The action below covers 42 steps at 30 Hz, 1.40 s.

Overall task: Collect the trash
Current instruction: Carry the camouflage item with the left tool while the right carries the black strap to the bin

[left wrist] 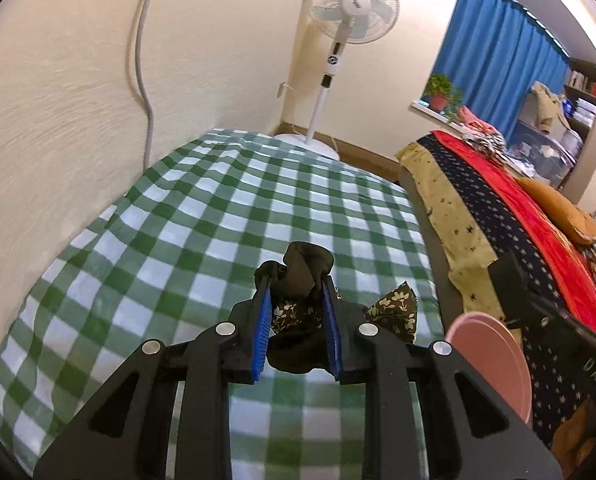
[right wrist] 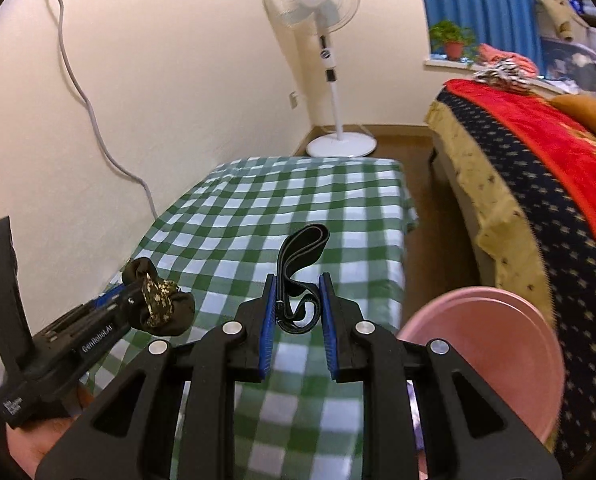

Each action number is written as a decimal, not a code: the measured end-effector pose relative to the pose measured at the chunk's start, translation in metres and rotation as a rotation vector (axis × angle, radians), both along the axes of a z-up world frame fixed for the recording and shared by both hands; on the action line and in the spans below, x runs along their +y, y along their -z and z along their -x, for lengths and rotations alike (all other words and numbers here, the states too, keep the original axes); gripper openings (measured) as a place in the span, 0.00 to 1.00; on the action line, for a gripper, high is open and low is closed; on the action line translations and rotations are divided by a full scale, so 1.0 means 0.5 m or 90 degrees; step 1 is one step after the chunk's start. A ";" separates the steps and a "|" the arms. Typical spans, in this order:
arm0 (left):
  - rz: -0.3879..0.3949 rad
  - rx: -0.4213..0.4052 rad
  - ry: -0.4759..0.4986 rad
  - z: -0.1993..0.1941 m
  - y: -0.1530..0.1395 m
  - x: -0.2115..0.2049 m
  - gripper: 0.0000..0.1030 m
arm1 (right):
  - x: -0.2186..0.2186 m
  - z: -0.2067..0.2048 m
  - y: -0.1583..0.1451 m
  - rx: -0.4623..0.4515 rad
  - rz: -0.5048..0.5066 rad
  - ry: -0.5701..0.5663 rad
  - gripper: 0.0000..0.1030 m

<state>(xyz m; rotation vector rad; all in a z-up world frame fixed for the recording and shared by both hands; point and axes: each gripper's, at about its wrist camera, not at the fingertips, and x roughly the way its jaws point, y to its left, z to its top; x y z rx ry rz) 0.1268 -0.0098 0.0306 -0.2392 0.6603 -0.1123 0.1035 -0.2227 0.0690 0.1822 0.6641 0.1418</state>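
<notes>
Cream-walled bedroom, green-and-white checked cloth point(left wrist: 201, 216) covering a low bench against the wall. Standing fan point(left wrist: 352, 6) in the far corner, grey cable point(left wrist: 139, 64) running down the wall, blue curtain point(left wrist: 498, 52) over the window with a potted plant point(left wrist: 440, 90) on the sill. Bed point(left wrist: 498, 208) to the right, layered yellow, navy and red.

Left tongs point(left wrist: 295, 280): narrow gap, blue pads clamped on a dark cloth wad point(left wrist: 302, 272) with a floral-print piece hanging below and out to the right. Wad is lifted clear of the checked cloth. In the right wrist view the same tongs sit low left, wad bunched at the tip, person's hand point(right wrist: 45, 440) under the handle.

Right tongs point(right wrist: 295, 280): also narrow, pads gripping a black strap point(right wrist: 304, 250). Strap's loop sticks up past the fingertips, its tail curls between the pads. Held above the bench, not touching the cloth.

Pink basin point(right wrist: 494, 352) sits low right, just beside the right tongs, between bench and bed. Its rim shows in the left wrist view too. Can't tell what's inside it.

Both views slightly motion-blurred at the edges.
</notes>
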 end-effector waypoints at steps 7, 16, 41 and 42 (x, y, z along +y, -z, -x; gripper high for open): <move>-0.016 -0.025 0.034 0.061 -0.013 -0.048 0.23 | -0.057 0.090 -0.029 -0.014 -0.005 0.028 0.20; -0.035 -0.047 0.070 0.105 -0.012 -0.072 0.23 | -0.125 0.184 -0.035 -0.036 -0.031 0.067 0.21; -0.060 -0.050 0.122 0.086 0.026 -0.132 0.23 | -0.194 0.170 0.026 -0.016 -0.026 0.156 0.21; -0.061 -0.052 0.129 0.085 0.028 -0.140 0.23 | -0.198 0.167 0.028 -0.014 -0.027 0.161 0.21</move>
